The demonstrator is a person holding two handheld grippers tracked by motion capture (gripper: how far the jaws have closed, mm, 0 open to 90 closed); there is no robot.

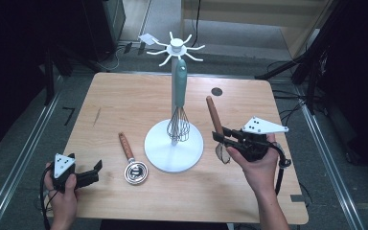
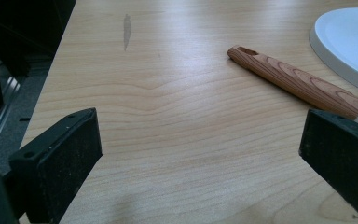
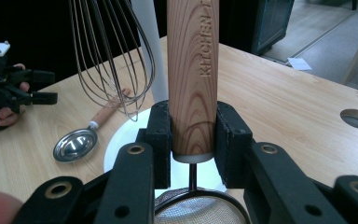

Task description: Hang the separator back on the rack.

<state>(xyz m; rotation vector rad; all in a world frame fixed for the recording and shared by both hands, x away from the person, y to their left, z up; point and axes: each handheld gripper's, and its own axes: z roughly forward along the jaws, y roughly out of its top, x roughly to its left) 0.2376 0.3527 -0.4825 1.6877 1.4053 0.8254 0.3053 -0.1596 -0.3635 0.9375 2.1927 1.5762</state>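
Right hand-held gripper [image 3: 193, 140] clamped on wooden-handled mesh strainer [image 3: 192, 70], held handle-up beside white hook-topped utensil stand [image 1: 174, 143]. Left hand-held gripper [image 1: 90, 175] agape, idle on light wooden tabletop [image 1: 124, 100]. Probable step: hanging. Next: raise handle's end to a free hook.

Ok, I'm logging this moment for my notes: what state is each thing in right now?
Strainer: held off the table, wooden handle up, mesh end down.
Right gripper: fingers shut on the strainer's handle.
Left gripper: open, holding nothing.
Whisk: hanging on the stand.
Stand: upright, other hooks free.
Spoon: lying flat on the table.
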